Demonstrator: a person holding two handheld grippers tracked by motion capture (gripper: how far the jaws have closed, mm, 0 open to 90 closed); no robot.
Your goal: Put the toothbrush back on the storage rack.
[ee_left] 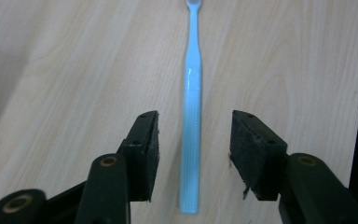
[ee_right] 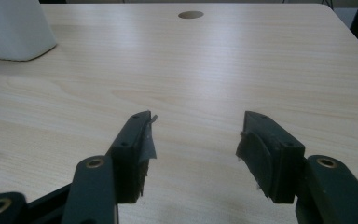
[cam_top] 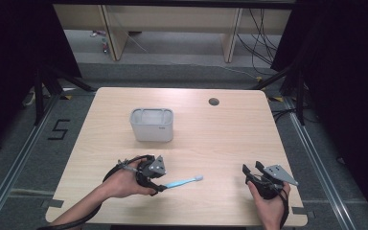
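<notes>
Closest to the person, the left gripper (ee_left: 193, 158) sits low over the pale wooden surface (cam_top: 230, 139), its fingers (ee_left: 142, 154) spread wide on either side of the handle end of a slim light-blue plastic toothbrush (ee_left: 191, 116), with a gap on each side and nothing gripped yet. The toothbrush lies flat near the front edge, its handle between those fingers and its white bristled head (cam_top: 199, 178) pointing off toward the right hand. The right gripper (cam_top: 251, 172) waits well apart on the right side, fingers (ee_right: 135, 149) likewise wide open and empty, hovering over bare wood. Farther back, near the middle of the surface, stands a white rectangular plastic tub (cam_top: 152, 124), open at the top, and beyond it a small round cable hole (cam_top: 214, 101). This looks like the moment just before a pickup: the left fingers are lined up and should now close squarely on the handle, then lift; the tub seems the likely destination.
</notes>
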